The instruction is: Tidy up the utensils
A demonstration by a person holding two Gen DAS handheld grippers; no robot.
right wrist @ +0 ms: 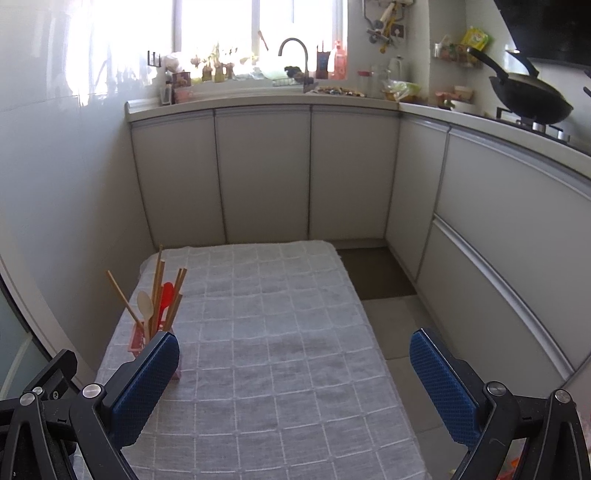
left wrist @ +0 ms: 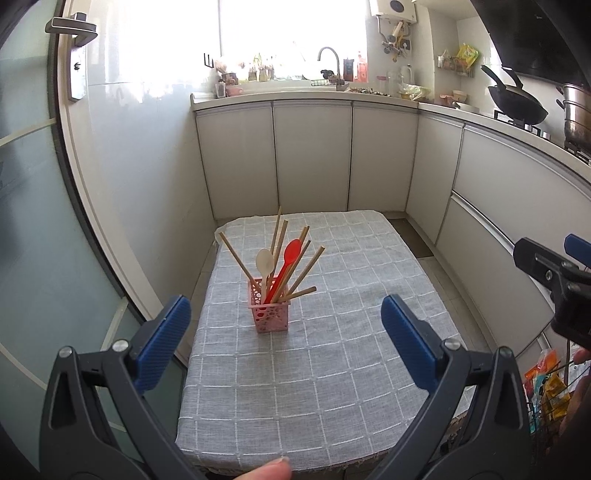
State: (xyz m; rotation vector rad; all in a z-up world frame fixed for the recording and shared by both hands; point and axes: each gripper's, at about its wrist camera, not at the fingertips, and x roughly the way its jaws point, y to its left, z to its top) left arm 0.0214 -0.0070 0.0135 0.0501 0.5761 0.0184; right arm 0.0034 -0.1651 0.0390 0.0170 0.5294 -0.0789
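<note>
On the bench, every utensil stands in the pink holder, so with both hand-held grippers, left and right, released and empty, you judge the sorting finished and need only back away.

Matt woven tablecloth; perforated plastic holder; wooden chopsticks (cabinets glossy).

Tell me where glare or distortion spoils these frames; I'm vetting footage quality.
Left wrist view: window blown out white, cabinets bowed by fisheye, pink holder sharp. Right wrist view: window overexposed, glare streaks the left wall.
</note>
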